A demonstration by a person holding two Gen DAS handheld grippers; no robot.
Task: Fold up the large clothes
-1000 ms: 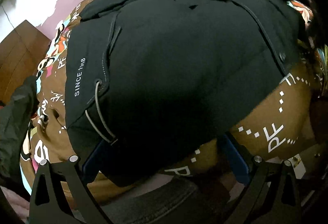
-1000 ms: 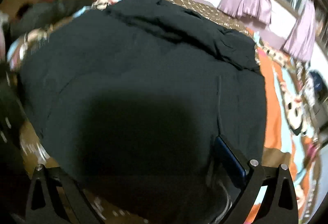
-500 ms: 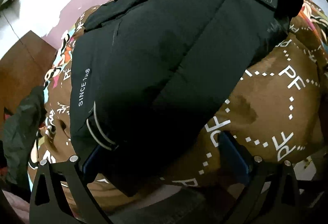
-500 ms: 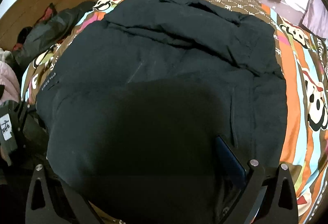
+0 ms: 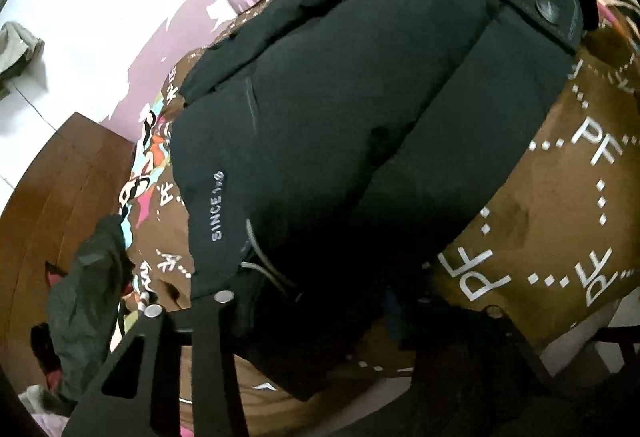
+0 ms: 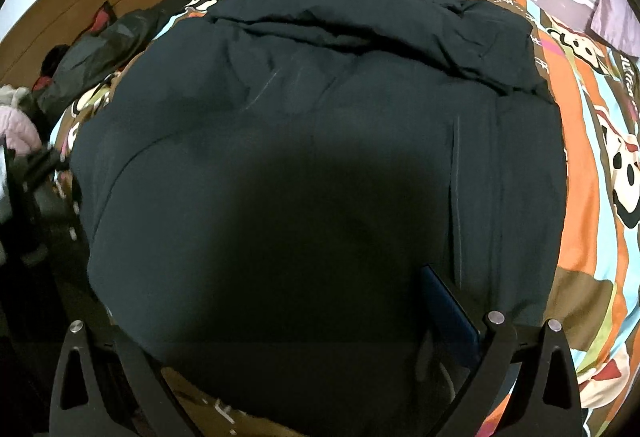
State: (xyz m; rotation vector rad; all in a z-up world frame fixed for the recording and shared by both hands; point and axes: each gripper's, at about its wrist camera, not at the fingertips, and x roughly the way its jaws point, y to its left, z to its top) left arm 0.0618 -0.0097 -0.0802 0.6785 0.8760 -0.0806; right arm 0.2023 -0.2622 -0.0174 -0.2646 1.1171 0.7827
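A black jacket (image 6: 312,157) is spread over the patterned bedspread (image 6: 592,173). Left gripper (image 5: 316,301) is clamped on its near hem by the "SINCE" print, seen in left view only. Right gripper (image 6: 280,325) jaws: wide, jacket edge between, grip can't be told.

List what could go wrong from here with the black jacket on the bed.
1. The puffy black jacket bulges between the right tongs; that thick hem could slip out in a fold.
2. A loose drawcord hangs at the hem beside the left tongs and could snag on a finger.
3. The jacket's near hem overhangs the edge of the patterned bedspread, so it might slide off if released.
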